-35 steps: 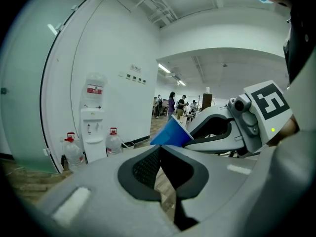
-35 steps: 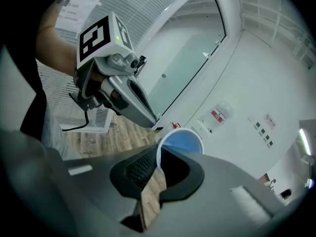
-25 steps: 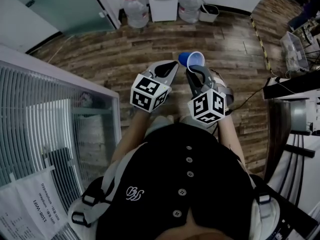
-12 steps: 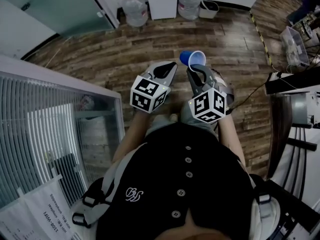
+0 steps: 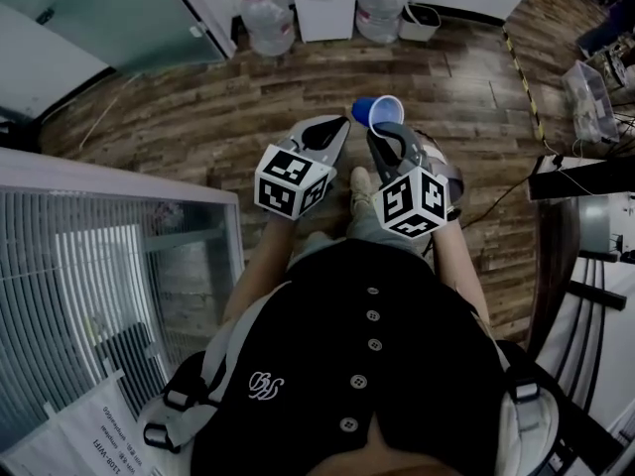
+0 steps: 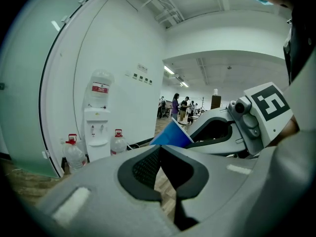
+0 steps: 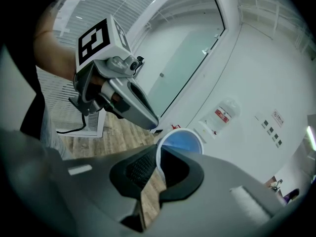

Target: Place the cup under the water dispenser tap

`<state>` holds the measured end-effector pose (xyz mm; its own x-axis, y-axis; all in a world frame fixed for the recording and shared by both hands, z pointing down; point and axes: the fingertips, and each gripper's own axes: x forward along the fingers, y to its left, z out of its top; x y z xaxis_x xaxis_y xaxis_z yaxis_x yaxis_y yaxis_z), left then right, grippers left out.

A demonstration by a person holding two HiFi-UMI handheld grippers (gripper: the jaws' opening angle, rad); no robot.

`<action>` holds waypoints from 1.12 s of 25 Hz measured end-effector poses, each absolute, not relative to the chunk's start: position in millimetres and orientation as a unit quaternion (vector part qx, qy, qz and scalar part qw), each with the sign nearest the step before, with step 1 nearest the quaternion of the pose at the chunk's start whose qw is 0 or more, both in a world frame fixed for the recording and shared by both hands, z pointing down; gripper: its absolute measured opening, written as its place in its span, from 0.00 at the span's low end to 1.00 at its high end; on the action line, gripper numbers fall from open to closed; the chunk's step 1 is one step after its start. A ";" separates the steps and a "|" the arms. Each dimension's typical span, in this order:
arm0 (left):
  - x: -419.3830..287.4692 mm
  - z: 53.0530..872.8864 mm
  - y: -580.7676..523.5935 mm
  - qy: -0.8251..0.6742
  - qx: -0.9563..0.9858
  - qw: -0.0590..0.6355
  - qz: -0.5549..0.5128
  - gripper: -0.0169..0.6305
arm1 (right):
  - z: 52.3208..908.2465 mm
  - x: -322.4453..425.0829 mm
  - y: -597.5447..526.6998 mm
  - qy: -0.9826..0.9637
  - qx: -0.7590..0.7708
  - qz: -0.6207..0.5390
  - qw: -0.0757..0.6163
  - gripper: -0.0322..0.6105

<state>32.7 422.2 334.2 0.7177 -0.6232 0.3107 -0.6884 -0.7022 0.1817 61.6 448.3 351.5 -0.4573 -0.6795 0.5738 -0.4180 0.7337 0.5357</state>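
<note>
A blue paper cup (image 5: 379, 114) with a white rim is held over the wood floor, my right gripper (image 5: 385, 133) shut on its rim. In the right gripper view the cup (image 7: 180, 140) has its rim wall pinched between the dark pads and its mouth faces the camera. My left gripper (image 5: 333, 133) hovers beside it to the left, shut and holding nothing; in its own view its tips (image 6: 159, 150) meet in front of the cup (image 6: 171, 136). The white water dispenser (image 5: 324, 8) stands against the far wall, a bottle on top of the water dispenser (image 6: 98, 128).
Large water bottles (image 5: 268, 20) (image 5: 377, 8) flank the dispenser, with a white bin (image 5: 417, 23) to its right. A glass partition (image 5: 109, 28) lies at far left, a white slatted cabinet (image 5: 99, 266) at near left, and desks with cables (image 5: 585, 177) at right.
The person has stepped toward the dispenser; both grippers and the cup moved forward together, and a foot now shows between the grippers. The grip on the cup is unchanged.
</note>
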 end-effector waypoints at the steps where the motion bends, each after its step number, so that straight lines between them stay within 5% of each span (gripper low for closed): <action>1: 34.2 334.4 411.1 -0.360 0.915 0.143 0.113 0.03 | 351.7 63.5 436.4 -0.839 0.326 -0.162 0.403 0.09; 28: 82.3 349.4 186.9 -0.395 0.896 0.156 0.130 0.03 | 360.5 110.6 209.4 -0.861 0.276 -0.164 0.395 0.09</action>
